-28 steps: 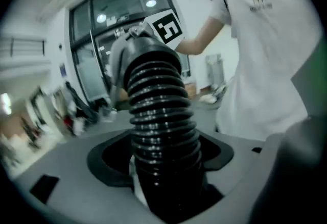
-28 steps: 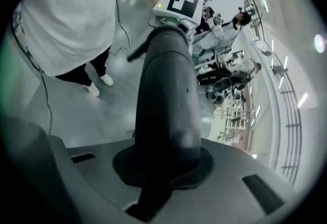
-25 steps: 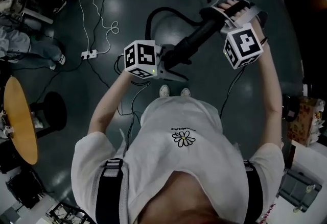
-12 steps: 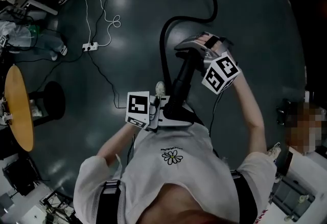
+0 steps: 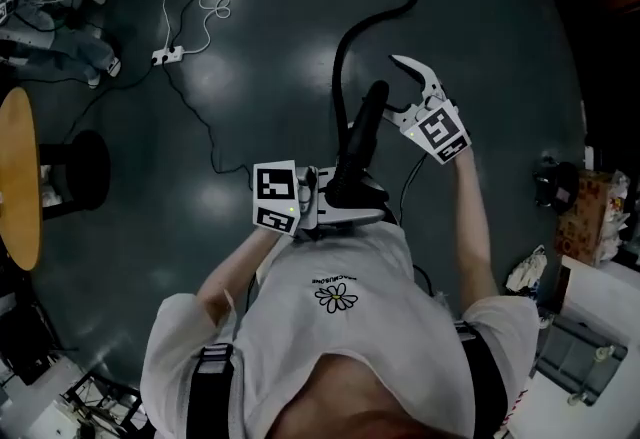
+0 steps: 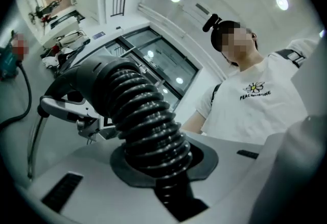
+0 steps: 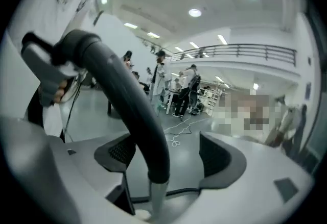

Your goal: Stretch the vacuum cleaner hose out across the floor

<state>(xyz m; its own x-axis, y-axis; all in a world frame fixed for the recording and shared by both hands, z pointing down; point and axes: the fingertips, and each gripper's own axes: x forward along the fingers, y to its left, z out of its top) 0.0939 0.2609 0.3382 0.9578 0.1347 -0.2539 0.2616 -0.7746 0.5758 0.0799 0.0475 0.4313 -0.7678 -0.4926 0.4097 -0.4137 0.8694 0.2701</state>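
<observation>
Wide dark floor (image 5: 500, 77) around hose (image 6: 143, 116)

The only legible print is on the person's white T-shirt (image 6: 265, 116): in the left gripper view, small dark capitals under a daisy emblem (image 6: 254, 86) read roughly "PEACMUSONE". In the head view the same line is too small to read. The left marker cube (image 5: 277, 196) and right marker cube (image 5: 438, 132) bear black-and-white square codes.

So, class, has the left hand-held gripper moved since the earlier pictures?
Yes. The left hand-held gripper has pulled back from the power strip toward the person's chest, its jaws having just been closing on the hose.
</observation>
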